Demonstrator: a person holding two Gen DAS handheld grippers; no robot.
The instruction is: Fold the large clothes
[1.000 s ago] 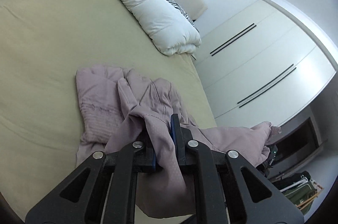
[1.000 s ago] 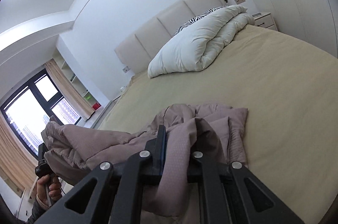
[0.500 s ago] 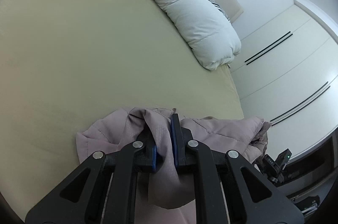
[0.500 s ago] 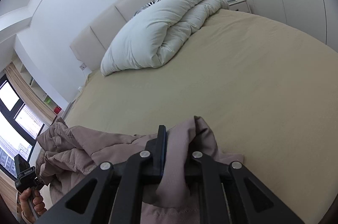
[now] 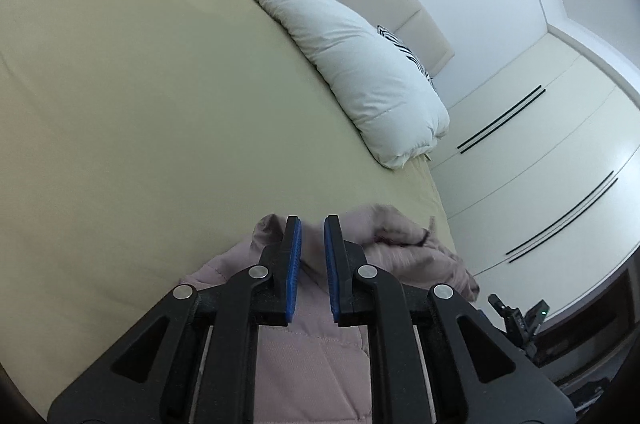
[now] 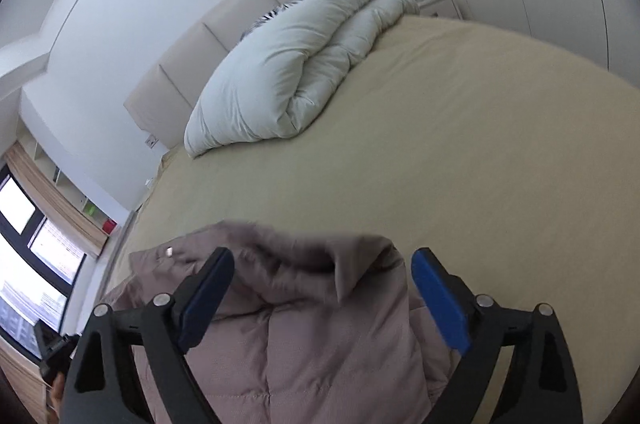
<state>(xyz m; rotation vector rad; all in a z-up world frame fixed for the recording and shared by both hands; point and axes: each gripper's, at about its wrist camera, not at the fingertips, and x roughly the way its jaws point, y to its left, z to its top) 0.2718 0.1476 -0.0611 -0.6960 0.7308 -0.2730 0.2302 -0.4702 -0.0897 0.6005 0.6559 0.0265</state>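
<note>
A dusty-pink padded jacket (image 5: 304, 356) lies on the near edge of the beige bed (image 5: 140, 103). My left gripper (image 5: 312, 224) sits low over it with the blue pads a narrow gap apart and pink fabric filling that gap. In the right wrist view the same jacket (image 6: 320, 344) spreads flat under my right gripper (image 6: 322, 260). Its jaws are opening wide, and the pads (image 6: 436, 300) stand clear of the cloth on both sides. A folded edge of the jacket bunches just ahead of the right fingertips.
A white duvet (image 6: 288, 75) is rolled up at the padded headboard (image 6: 224, 35), with a striped pillow behind it. White wardrobes (image 5: 540, 151) line the right side of the bed. A window (image 6: 24, 264) is at the left, beside the other handheld gripper (image 6: 52, 344).
Both grippers travelled forward and down, and the jacket went from hanging bunched to lying on the bed. The right jaws let go of the fabric and spread wide. The left jaws kept their narrow gap.
</note>
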